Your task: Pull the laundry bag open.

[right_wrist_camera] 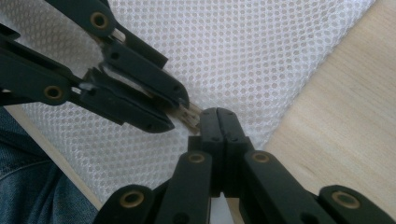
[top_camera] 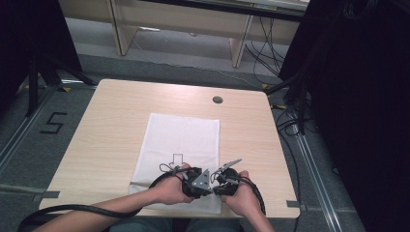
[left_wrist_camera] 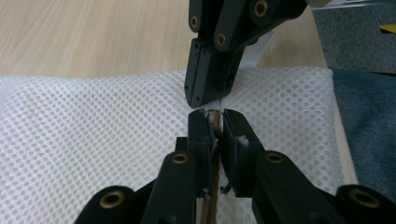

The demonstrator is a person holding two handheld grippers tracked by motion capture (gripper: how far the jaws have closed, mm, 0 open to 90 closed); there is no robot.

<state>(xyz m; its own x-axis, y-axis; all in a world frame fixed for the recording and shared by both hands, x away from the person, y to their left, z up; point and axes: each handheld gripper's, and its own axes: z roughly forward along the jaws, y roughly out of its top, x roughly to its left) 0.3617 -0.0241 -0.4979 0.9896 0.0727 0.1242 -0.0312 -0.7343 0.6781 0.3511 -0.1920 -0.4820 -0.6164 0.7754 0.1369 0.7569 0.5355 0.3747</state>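
Grey carpet surrounds a pale wooden table; wooden furniture legs stand beyond the far edge and dark curtains hang at both sides, with cables trailing on the floor at the right.

Table: rectangular, rounded corners, a small round grommet near the far edge. Broad bare wood lies left, right and beyond the cloth.

White mesh bag: lies flat in the middle of the table, long side running from the far half to the near edge. Its near edge reaches the table's near edge, by the person's lap. An arrow outline is printed on it, just beyond the grippers.

Left gripper: held over the bag's near end. Jaws nearly closed, clamped on a small tan object at the tips, possibly a zip pull; what it is cannot be told for certain. In the right gripper view it enters from the left, with the tan piece poking out of its tips.

Right gripper: jaws fully closed, pads pressed flat together; whether anything thin is pinched between them cannot be told. Its tips sit just beside the tan object, tip to tip with the left gripper.

Hands: both come in from the near edge, close together, left hand and right hand almost touching.
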